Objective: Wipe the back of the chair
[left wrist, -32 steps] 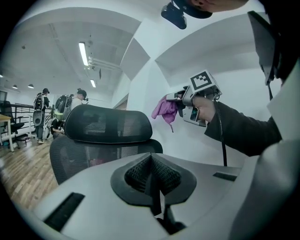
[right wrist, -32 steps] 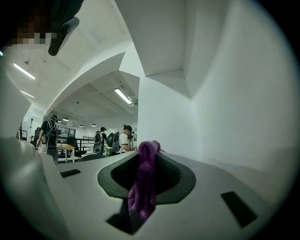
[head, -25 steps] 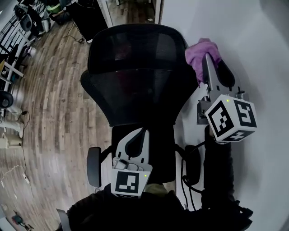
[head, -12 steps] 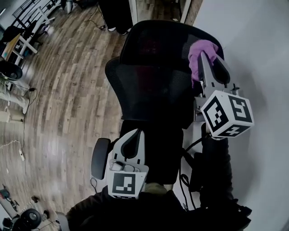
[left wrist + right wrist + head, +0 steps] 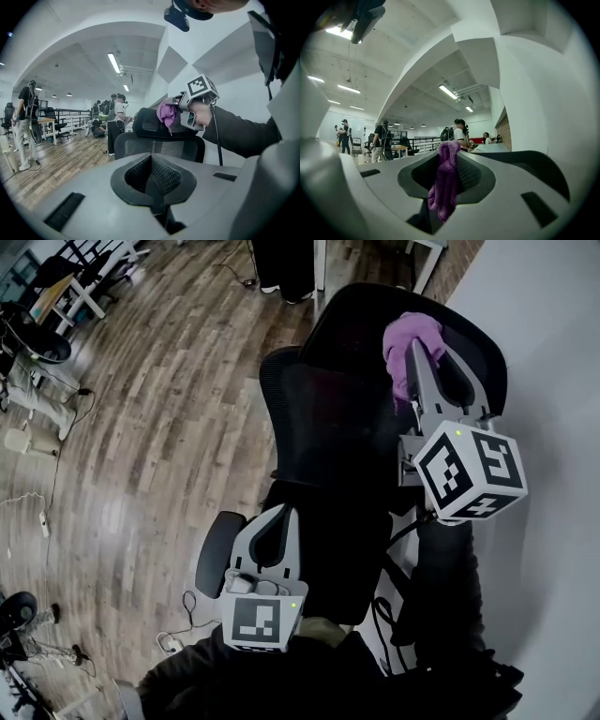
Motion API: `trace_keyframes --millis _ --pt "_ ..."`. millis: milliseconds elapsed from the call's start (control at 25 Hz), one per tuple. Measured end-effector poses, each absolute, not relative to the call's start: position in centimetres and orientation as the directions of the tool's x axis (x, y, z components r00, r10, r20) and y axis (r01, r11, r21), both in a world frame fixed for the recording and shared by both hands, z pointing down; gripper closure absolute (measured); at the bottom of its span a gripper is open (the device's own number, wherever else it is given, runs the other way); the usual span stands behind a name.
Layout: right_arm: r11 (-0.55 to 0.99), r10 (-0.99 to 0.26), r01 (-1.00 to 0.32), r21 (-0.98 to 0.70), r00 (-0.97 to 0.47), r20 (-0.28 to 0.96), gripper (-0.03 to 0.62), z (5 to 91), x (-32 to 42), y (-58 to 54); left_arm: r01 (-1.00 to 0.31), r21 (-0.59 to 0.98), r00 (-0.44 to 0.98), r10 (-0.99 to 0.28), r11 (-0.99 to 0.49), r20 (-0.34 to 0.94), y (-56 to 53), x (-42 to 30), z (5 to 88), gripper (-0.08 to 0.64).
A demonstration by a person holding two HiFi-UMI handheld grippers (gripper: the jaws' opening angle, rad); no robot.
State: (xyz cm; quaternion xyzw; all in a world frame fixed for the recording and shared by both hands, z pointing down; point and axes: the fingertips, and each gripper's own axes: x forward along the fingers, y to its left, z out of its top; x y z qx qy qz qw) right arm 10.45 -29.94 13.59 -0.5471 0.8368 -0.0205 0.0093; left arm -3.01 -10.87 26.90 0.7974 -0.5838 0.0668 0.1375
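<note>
Two right fingers [image 5: 506, 187] around purple cloth [image 5: 444, 185].

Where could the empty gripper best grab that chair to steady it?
Probably the backrest's top rim, coming from above: it is a narrow edge, while the mesh below it is broad. The left gripper, now shut, would have to open first.

Grey left tool [image 5: 284, 514] and right tool [image 5: 418, 354] carry black-and-white marker cubes [image 5: 467, 471] above black sleeves [image 5: 450, 589].
</note>
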Motion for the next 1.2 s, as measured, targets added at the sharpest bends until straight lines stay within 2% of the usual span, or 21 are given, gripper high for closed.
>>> trace_keyframes --millis 680,1000,1200 --pt "0.589 -0.808 -0.807 -0.041 -0.588 -0.032 0.503 13.2 -2.7 -28.1 -0.988 0.124 0.121 -0.956 -0.091 0.267 -7.3 -11.8 27.3 0.554" --pt "0.641 -0.766 -0.766 -0.047 -0.636 -0.094 0.503 11.7 -5.2 -25.8 -0.996 0.072 0.075 -0.959 -0.058 0.273 -5.5 -13.5 27.2 0.554" --pt "0.662 -0.749 -0.746 -0.074 -0.657 -0.085 0.503 13.4 -6.4 -25.2 -0.996 0.078 0.063 -0.957 -0.042 0.282 -4.3 -13.9 27.7 0.554"
